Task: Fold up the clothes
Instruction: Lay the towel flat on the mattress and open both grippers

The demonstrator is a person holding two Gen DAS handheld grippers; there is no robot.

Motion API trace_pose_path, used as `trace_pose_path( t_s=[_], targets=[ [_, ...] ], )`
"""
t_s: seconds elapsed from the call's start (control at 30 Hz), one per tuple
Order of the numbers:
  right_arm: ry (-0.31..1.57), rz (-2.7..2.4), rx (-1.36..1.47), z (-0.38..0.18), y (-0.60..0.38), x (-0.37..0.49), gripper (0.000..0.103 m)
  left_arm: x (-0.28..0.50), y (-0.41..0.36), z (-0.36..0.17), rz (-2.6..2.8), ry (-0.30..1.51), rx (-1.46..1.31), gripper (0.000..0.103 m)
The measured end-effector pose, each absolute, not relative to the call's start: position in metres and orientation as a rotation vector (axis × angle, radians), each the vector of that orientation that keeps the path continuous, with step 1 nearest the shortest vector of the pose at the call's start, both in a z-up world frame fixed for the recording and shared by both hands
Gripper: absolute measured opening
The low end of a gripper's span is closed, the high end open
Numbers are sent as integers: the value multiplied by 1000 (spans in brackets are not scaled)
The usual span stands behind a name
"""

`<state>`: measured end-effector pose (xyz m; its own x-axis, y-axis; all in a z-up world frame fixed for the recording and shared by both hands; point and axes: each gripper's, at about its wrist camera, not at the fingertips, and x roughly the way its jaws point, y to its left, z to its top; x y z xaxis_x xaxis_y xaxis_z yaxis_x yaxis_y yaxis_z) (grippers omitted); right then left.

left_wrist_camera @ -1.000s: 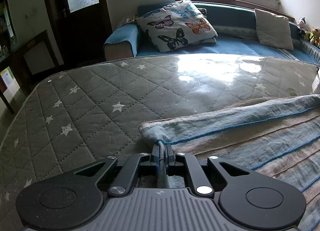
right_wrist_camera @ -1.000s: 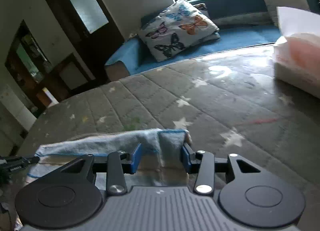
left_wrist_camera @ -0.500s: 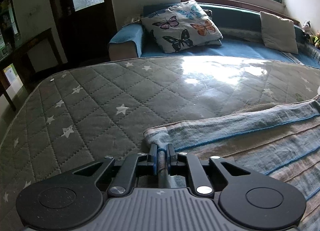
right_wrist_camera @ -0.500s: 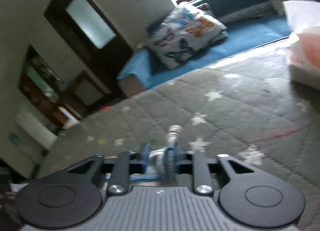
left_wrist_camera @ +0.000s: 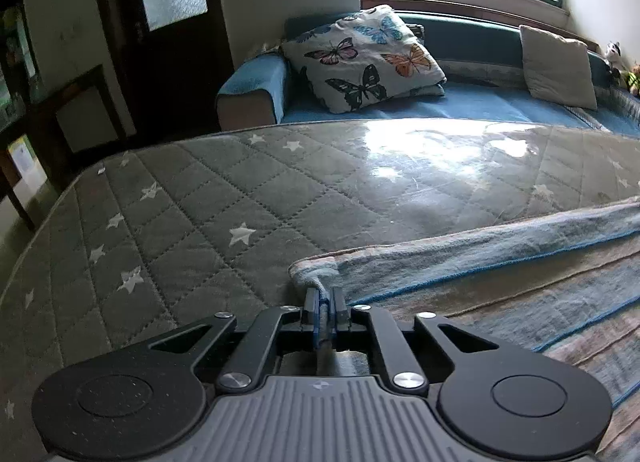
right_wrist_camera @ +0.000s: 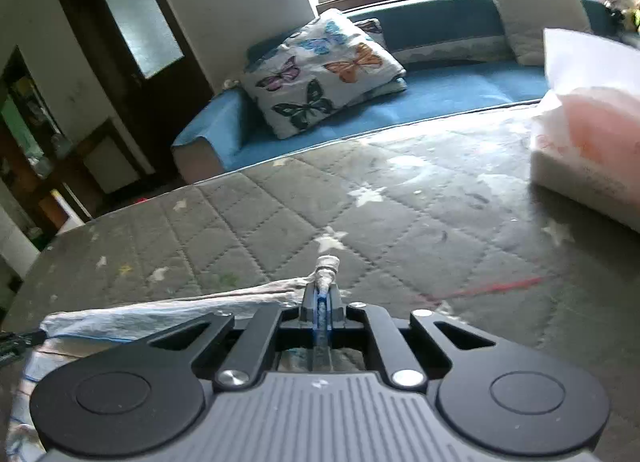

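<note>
A pale blue and beige striped cloth (left_wrist_camera: 500,286) lies on the grey quilted mattress (left_wrist_camera: 224,222). My left gripper (left_wrist_camera: 323,304) is shut on its near left corner, the fabric pinched between the two pads. In the right wrist view the same cloth (right_wrist_camera: 160,312) trails off to the left, and my right gripper (right_wrist_camera: 321,302) is shut on its other corner, a twisted tip of fabric poking out past the pads. At the left edge of that view the dark tip of the left gripper (right_wrist_camera: 18,342) shows.
A white and pink folded item (right_wrist_camera: 588,150) sits on the mattress at the right. Behind the mattress stands a blue sofa (left_wrist_camera: 460,102) with a butterfly cushion (left_wrist_camera: 360,58) and a beige cushion (left_wrist_camera: 556,62). A dark door (left_wrist_camera: 168,22) and shelves are at the left.
The right gripper's jaws have come together on the cloth corner, which was loose between open pads before. The left gripper keeps its grip; its view has shifted slightly.
</note>
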<state>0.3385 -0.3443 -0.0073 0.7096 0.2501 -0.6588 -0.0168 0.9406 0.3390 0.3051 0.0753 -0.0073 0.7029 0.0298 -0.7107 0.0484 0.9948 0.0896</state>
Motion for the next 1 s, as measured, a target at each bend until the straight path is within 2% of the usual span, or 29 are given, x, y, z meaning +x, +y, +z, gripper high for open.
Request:
trace_pose_path(
  t_s=[0.13,0.27,0.33,0.43,0.63,0.73,0.83,1.0],
  targets=[
    [776,143,298,6,-341,328,8,295,82,0,0,791,94,16],
    [787,161,258,25,-333,310,9,268,84,12,-13,777,77,42],
    [793,185,245,34,-327,298,11,253,82,19,-24,776,77,46],
    [801,221,208,46,-315,274,19,225,77,28,-52,768,77,54],
    [814,325,137,61,-281,215,29,160,62,40,-127,757,89,56],
    [818,377,76,63,-260,183,29,131,53,42,-160,760,88,56],
    [809,425,4,62,-239,153,35,105,43,41,-196,766,85,56],
    [790,486,-124,54,-203,111,35,76,20,32,-232,785,125,56]
  ],
)
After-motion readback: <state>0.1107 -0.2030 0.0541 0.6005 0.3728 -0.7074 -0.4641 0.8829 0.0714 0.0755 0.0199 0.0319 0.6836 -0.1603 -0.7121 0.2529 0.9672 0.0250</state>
